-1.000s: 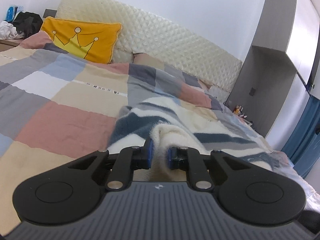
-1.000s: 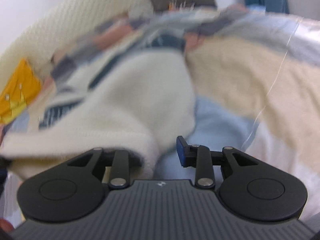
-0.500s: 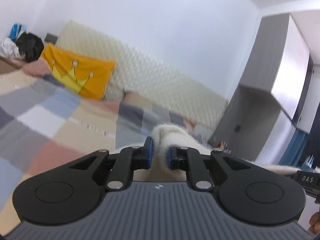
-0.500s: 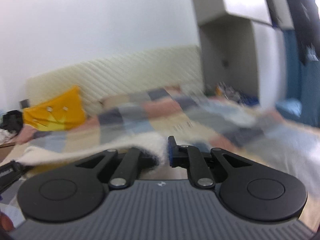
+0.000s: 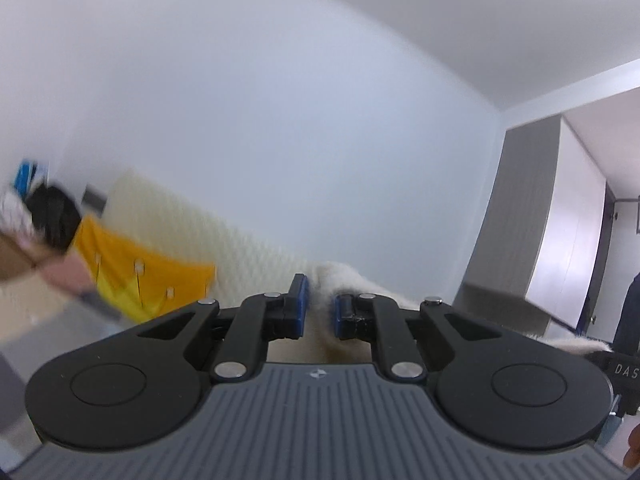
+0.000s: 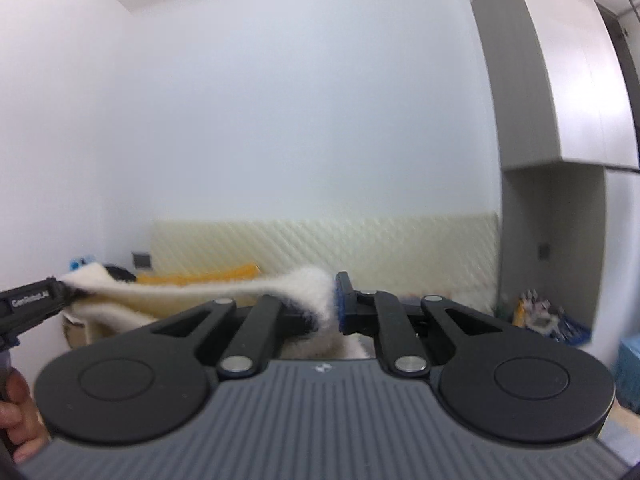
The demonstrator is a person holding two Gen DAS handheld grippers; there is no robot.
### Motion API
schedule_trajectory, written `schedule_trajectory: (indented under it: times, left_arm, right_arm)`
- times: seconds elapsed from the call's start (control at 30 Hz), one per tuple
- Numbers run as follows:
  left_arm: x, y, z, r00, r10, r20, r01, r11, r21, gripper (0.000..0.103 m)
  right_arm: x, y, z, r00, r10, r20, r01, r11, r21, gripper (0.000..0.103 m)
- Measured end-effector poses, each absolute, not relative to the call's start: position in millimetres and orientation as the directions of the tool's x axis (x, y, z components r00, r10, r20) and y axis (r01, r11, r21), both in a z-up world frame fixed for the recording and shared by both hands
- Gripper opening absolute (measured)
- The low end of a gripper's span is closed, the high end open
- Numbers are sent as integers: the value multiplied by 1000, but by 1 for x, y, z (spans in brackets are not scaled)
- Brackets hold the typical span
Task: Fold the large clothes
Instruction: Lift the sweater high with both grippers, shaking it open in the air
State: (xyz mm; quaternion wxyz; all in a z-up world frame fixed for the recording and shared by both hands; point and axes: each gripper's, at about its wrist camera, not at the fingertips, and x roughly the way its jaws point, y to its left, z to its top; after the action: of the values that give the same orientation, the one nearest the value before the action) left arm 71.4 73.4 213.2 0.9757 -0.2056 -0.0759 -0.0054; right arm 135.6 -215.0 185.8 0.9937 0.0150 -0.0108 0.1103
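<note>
Between both tools, left tool [image 5: 319,312] and right tool [image 6: 325,304], stretches the fleece garment [image 6: 208,286]

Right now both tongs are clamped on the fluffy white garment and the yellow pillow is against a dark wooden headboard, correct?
Not quite: the headboard is cream and quilted, as the right wrist view shows. Both the left tongs and right tongs do grip the white garment, with the yellow pillow against it.
</note>
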Motion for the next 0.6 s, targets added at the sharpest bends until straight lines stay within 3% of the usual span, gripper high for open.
schedule_trajectory:
  times: [0.43,0.6]
  left_arm:
    - [-27,95,361,946,63,318,26,963,-268,15]
    - [-32,110,376,947,117,298,-51,974,-219,15]
  right_arm:
    - [63,-212,307,926,310,213,-317,948,-4,11]
    - [72,-199,317,922,342,184,-347,938,-4,11]
